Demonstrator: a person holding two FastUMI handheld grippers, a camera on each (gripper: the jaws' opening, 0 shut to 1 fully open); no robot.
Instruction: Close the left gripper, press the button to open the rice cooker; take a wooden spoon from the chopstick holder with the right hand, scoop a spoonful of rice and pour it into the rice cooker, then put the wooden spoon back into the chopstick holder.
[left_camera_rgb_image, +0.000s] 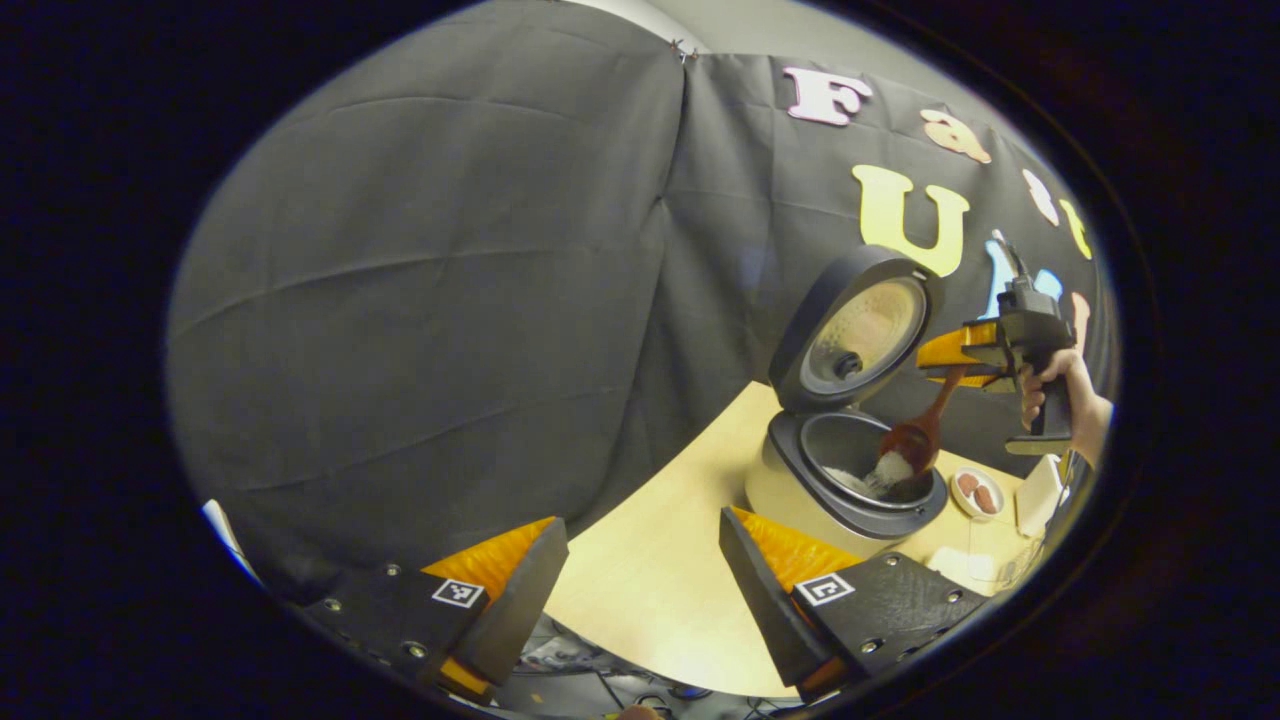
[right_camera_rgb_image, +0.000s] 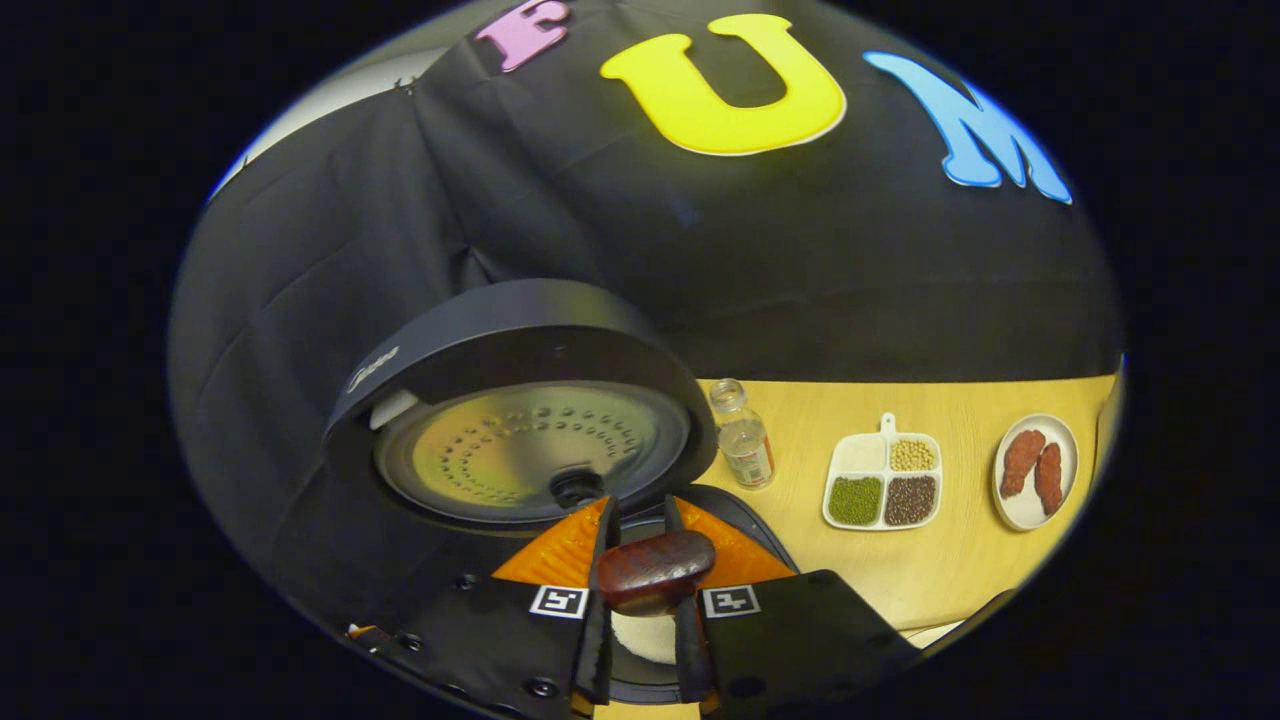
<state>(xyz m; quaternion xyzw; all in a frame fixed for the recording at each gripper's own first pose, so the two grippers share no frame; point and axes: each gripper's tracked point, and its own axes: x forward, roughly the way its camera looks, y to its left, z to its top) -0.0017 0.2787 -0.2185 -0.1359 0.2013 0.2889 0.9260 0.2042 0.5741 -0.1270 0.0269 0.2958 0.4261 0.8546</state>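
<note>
Right tongs (right_camera_rgb_image: 640, 580) gripping wooden spoon (right_camera_rgb_image: 655, 570), rice cooker (left_camera_rgb_image: 850, 470) open

cream rice cooker (left_camera_rgb_image: 800, 500) with black lid (left_camera_rgb_image: 855, 325). reddish-brown wooden spoon (left_camera_rgb_image: 915, 435) above it, white rice (left_camera_rgb_image: 890, 468) inside.

A light wooden table (right_camera_rgb_image: 960, 570) carries the open rice cooker (left_camera_rgb_image: 840, 480) at its back edge. Beside the cooker stands a small glass bottle (right_camera_rgb_image: 742, 435), then a white divided tray of beans (right_camera_rgb_image: 884, 487) and a plate of sausages (right_camera_rgb_image: 1035, 472).
</note>
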